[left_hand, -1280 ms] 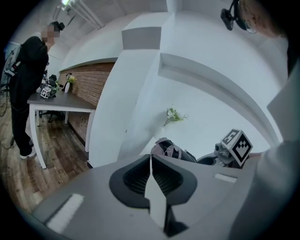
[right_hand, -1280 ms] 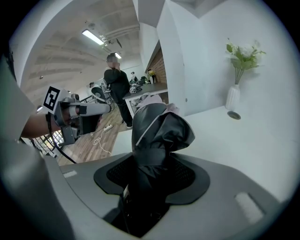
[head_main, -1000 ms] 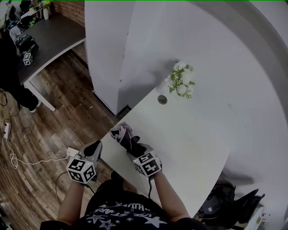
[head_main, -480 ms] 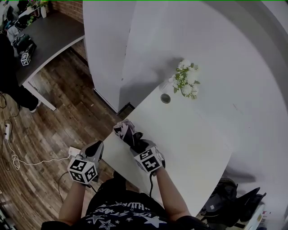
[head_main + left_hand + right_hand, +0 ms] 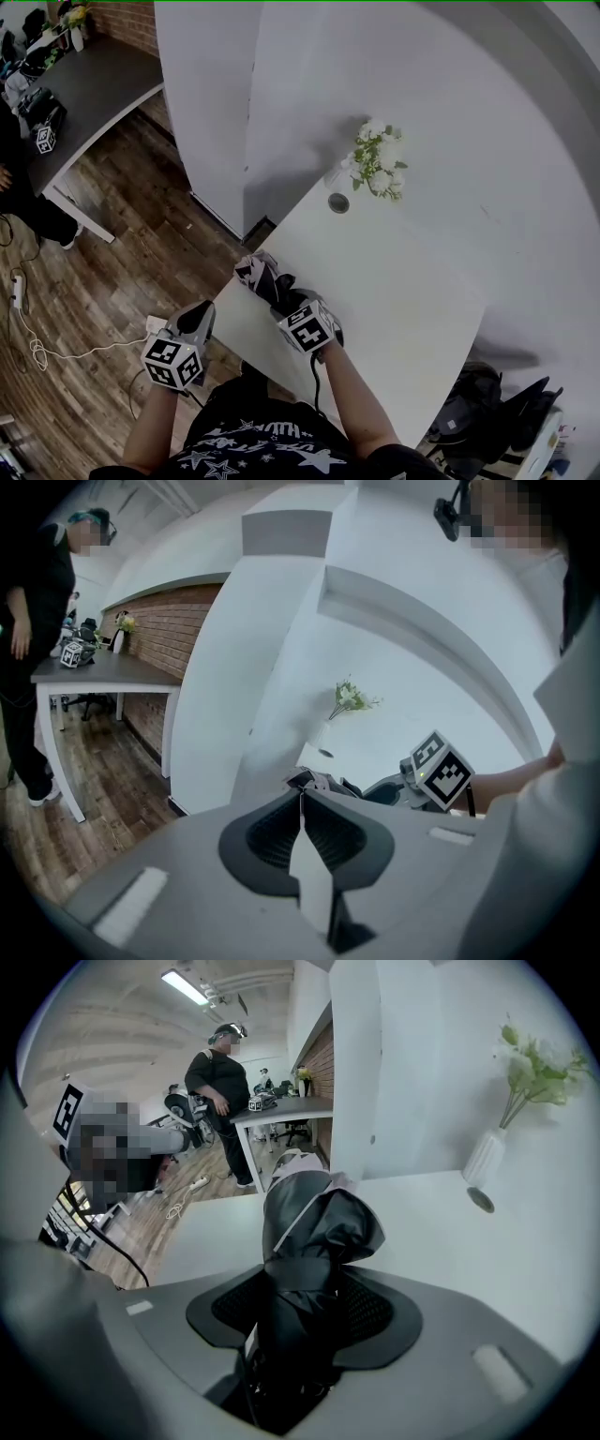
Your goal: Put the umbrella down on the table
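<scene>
A folded black umbrella (image 5: 261,274) with a pale patterned end lies over the near left corner of the white table (image 5: 403,281). My right gripper (image 5: 284,298) is shut on the umbrella's strapped middle (image 5: 314,1213), and its jaws have just been opening a little with the umbrella still between them. I cannot tell whether the far end touches the tabletop (image 5: 450,1251). My left gripper (image 5: 202,312) hangs off the table's left edge over the floor, shut and empty, and its jaws meet in the left gripper view (image 5: 300,794). From there the umbrella (image 5: 307,780) shows just beyond.
A white vase of flowers (image 5: 375,169) and a small round disc (image 5: 337,203) stand at the table's far end. A white pillar (image 5: 202,112) rises beyond. A dark desk (image 5: 84,89) stands far left, with a person (image 5: 220,1082) beside it. Cable (image 5: 37,352) lies on the floor and bags (image 5: 478,412) sit lower right.
My right gripper has sunk slightly toward the table with the umbrella. The left gripper has stayed where it was.
</scene>
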`<state>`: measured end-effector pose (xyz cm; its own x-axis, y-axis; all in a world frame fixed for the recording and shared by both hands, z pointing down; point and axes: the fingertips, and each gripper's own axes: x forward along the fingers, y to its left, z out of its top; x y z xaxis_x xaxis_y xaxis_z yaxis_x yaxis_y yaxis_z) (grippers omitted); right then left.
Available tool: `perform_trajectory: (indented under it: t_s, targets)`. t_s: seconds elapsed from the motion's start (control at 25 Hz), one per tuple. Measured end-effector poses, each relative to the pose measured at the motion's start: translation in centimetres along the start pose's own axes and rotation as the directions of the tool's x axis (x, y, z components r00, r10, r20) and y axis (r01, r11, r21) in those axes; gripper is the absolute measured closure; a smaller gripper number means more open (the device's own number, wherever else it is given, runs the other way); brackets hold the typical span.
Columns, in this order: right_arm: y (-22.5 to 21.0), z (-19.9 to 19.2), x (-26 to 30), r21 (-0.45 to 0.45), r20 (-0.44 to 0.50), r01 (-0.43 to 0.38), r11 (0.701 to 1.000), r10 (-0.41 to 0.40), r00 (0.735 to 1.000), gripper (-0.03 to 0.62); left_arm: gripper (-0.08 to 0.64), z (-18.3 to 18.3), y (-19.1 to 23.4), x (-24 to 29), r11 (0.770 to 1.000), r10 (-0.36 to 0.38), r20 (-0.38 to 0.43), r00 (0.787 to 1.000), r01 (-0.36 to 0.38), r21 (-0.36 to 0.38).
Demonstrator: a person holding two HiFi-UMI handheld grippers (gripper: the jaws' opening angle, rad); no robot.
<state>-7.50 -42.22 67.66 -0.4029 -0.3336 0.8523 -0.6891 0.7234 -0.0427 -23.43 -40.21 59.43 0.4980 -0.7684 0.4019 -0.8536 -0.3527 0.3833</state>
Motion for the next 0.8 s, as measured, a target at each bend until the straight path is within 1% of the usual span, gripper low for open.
perform_trajectory:
  t_s: [0.16,0.24,0.4,0.64,0.8]
  targets:
    - [-0.6,0.0,-0.3,0.031,0.005,0.035,0.999,-0.035,0.999,0.307,0.543,-0.3,-0.4,-0.2,1.000,-0.001,0.002,1.000,0.001,-0.009]
    - [-0.6,0.0,-0.5,0.038,0.008,0.047,0.998,-0.047,0.999,0.305,0.543,-0.5,-0.7,-0.3,1.000,-0.006,0.001,1.000,0.006,-0.006]
    - [-0.7,0.0,-1.0,0.047,0.019,0.053,0.998,-0.054,0.998,0.305,0.543,-0.4,-1.0,-0.5,1.000,-0.008,0.006,1.000,0.008,0.006]
    - [-0.9,-0.3,-2.1,0.071,0.062,0.056,0.996,-0.061,0.996,0.321,0.543,-0.4,-1.9,-1.0,1.000,0.001,0.022,1.000,-0.001,0.017]
    - [-0.8,-0.4,-3.1,0.097,0.110,0.054,0.994,-0.065,0.992,0.334,0.543,-0.5,-2.6,-1.5,1.000,0.012,0.035,0.999,-0.013,0.021]
